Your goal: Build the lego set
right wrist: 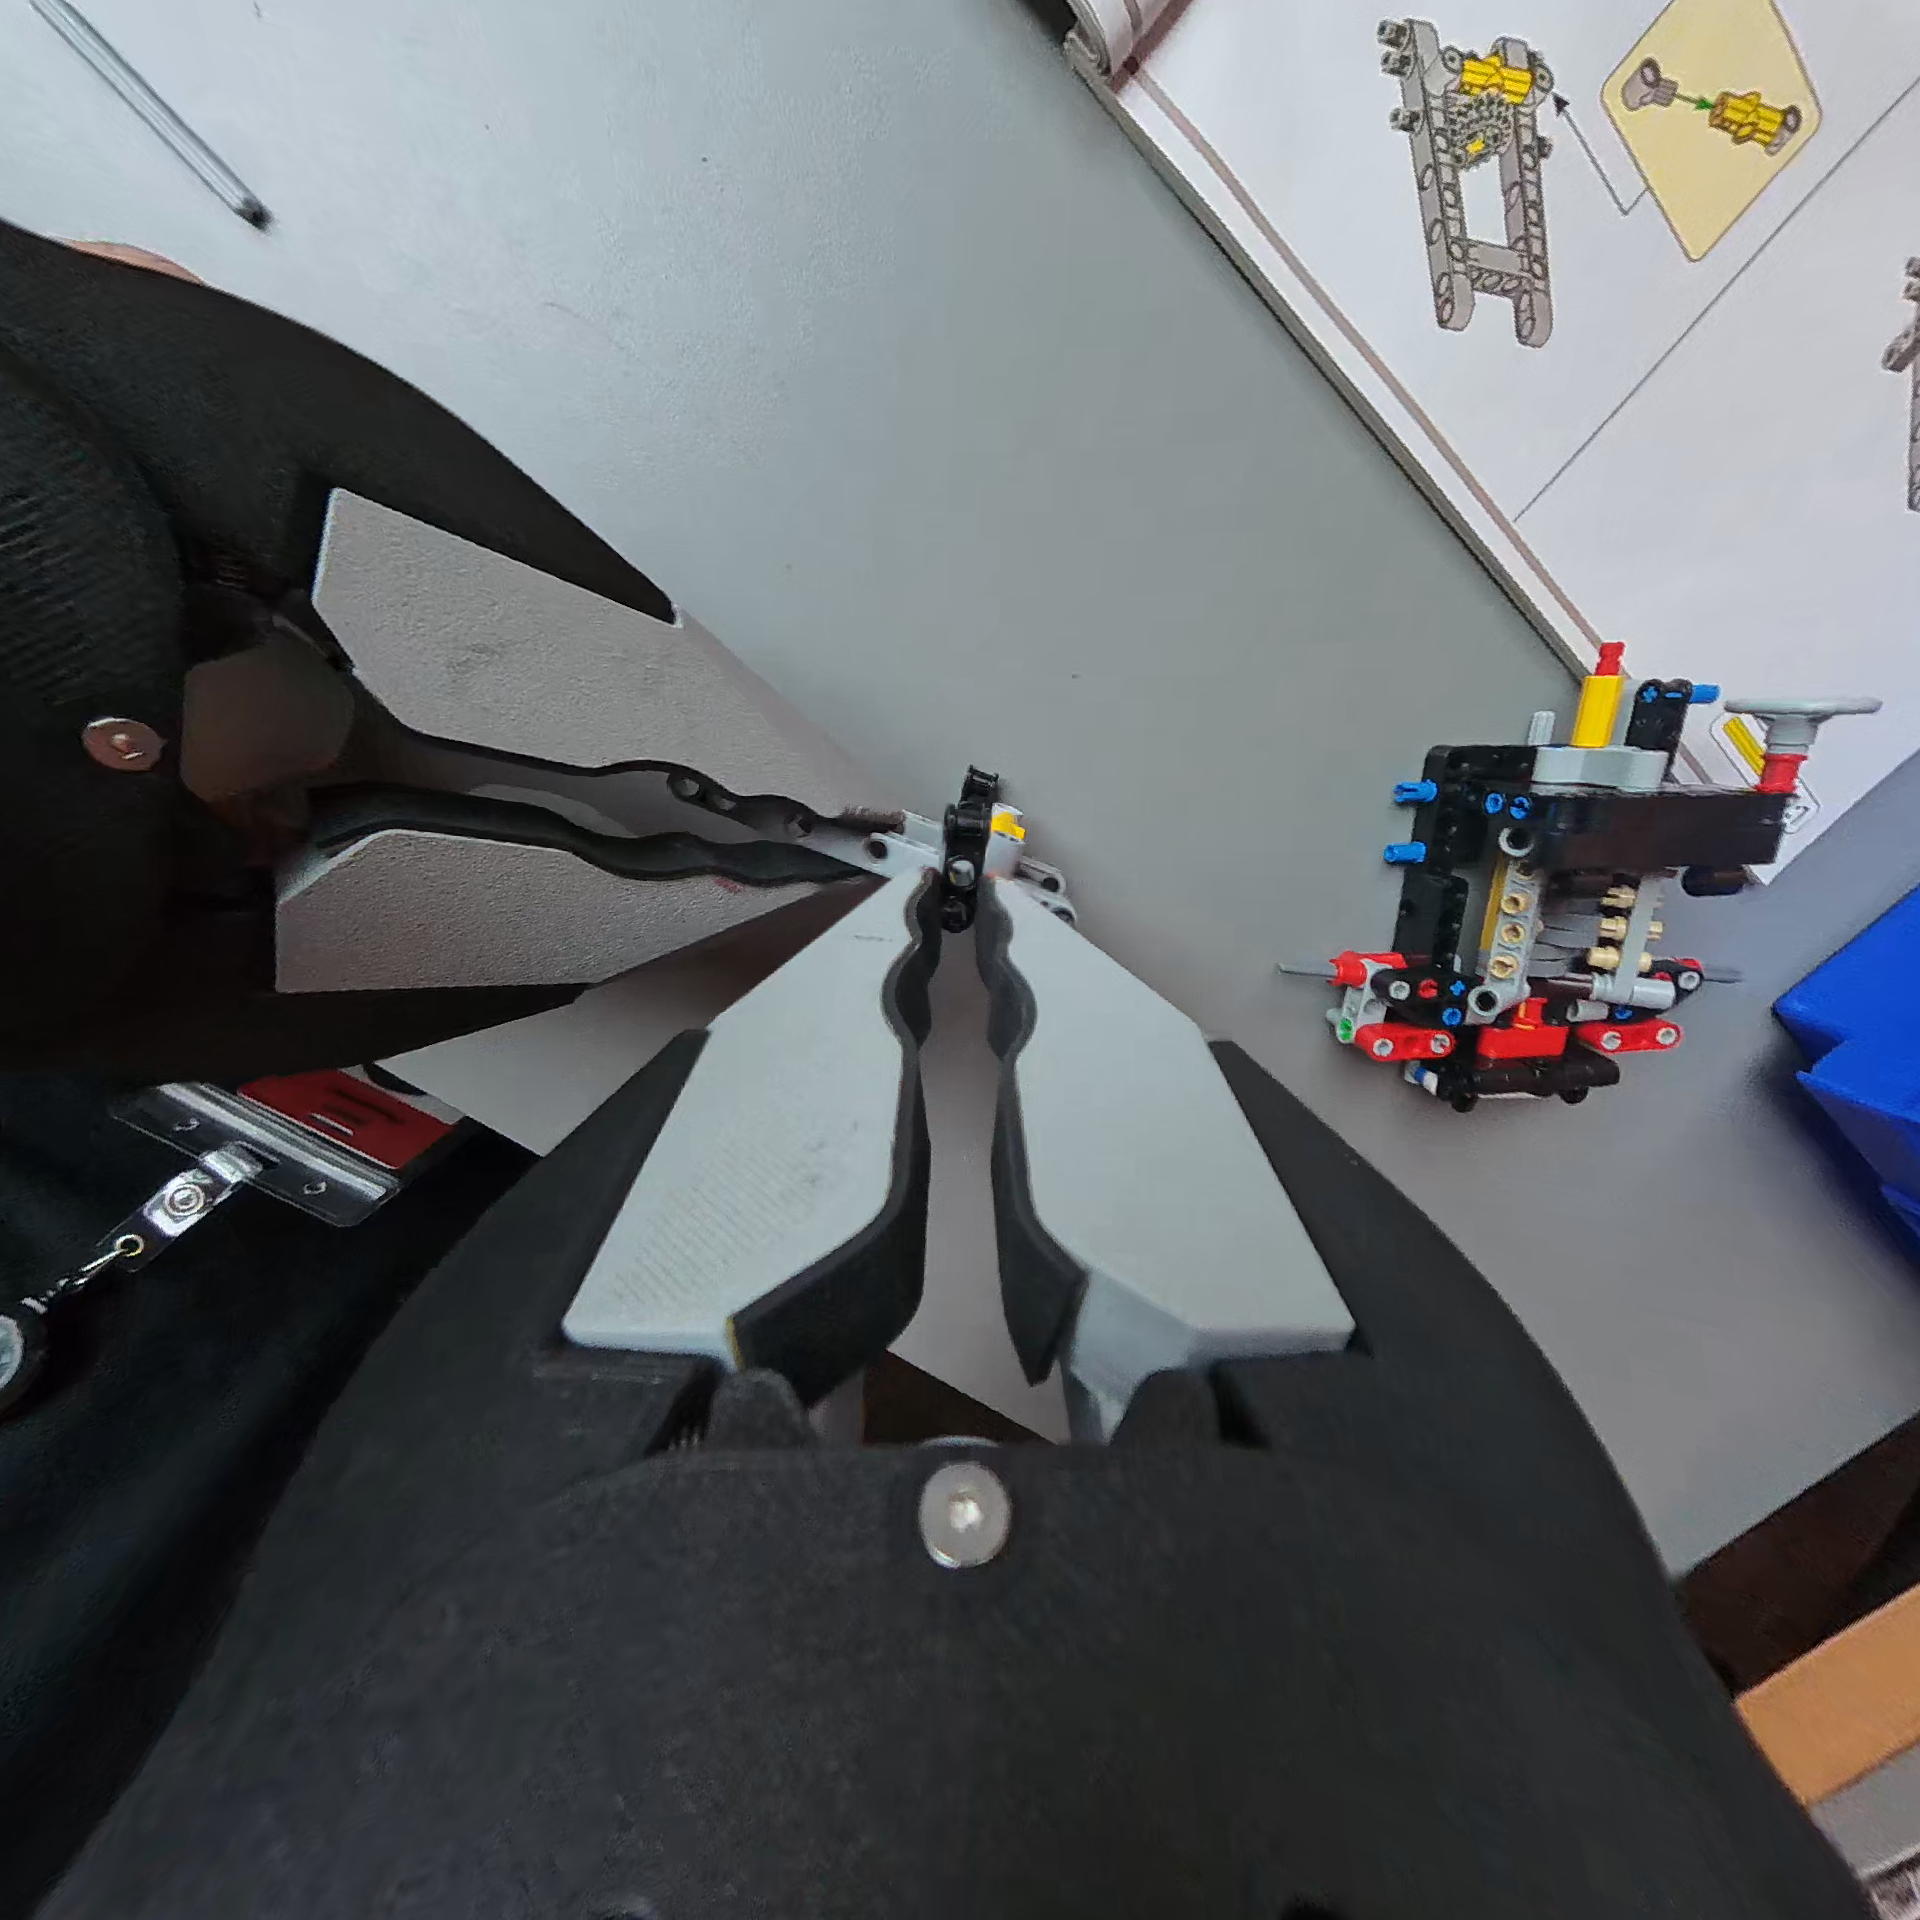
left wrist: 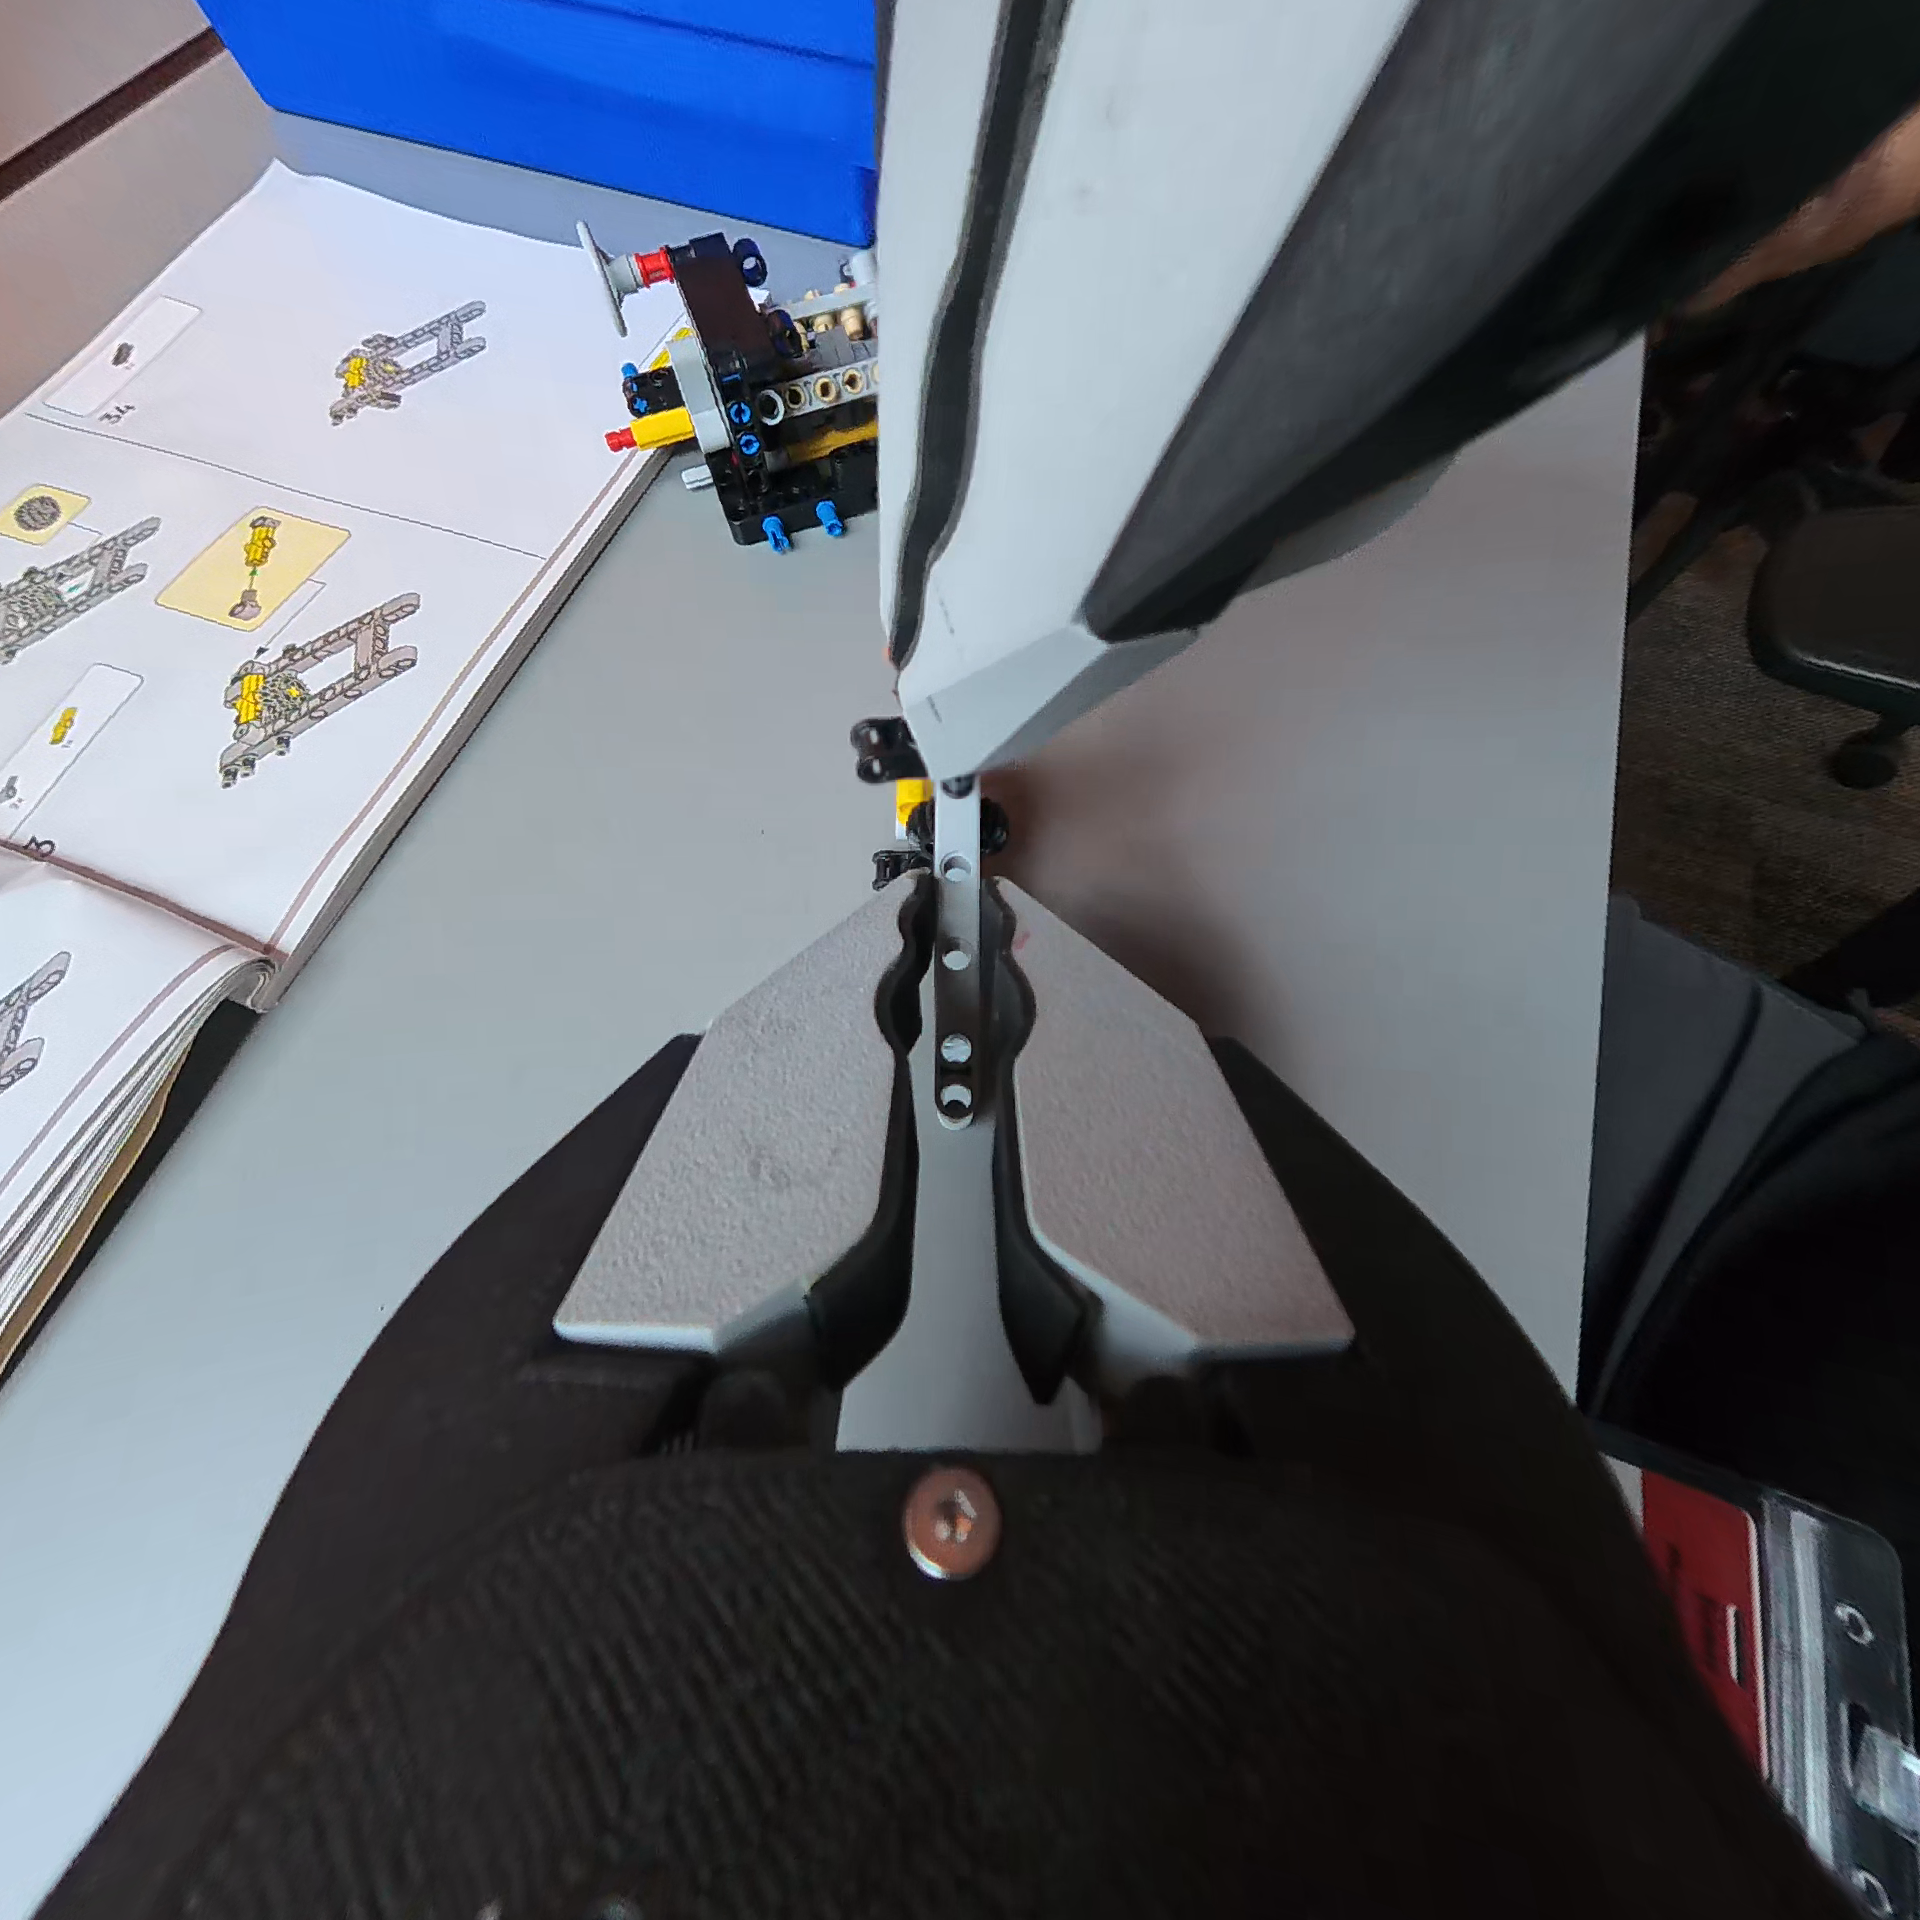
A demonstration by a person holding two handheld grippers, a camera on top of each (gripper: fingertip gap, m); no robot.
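Grey perforated beam, long and thin, pinched flat between the black pads of the left gripper, far end sticking out past the fingertips above the grey tabletop. Fixed near that far end: a small yellow piece and black connectors on either side. Seen from the right wrist camera, same beam running out of the left gripper, which enters from the left edge.

Right gripper nearly pressed together at the tips, clamped on a short black connector standing upright across the beam; lower down, only a narrow gap between its pads. In the left wrist view, right gripper descending from the top, its tip touching the beam's end; exact contact point hard to make out there, possibly on a black pin.

Partly built model resting on the tabletop well apart from the held pieces, to the right: black frame, grey and tan parts inside, red parts along the bottom, blue pins on the side, a yellow bar and grey disc on top. Same model half hidden behind the right gripper in the other view.

Open instruction booklet lying beside the model, printed with grey and yellow assembly diagrams. Blue bin behind the model. Thin pen-like stick lying on the tabletop, far off.
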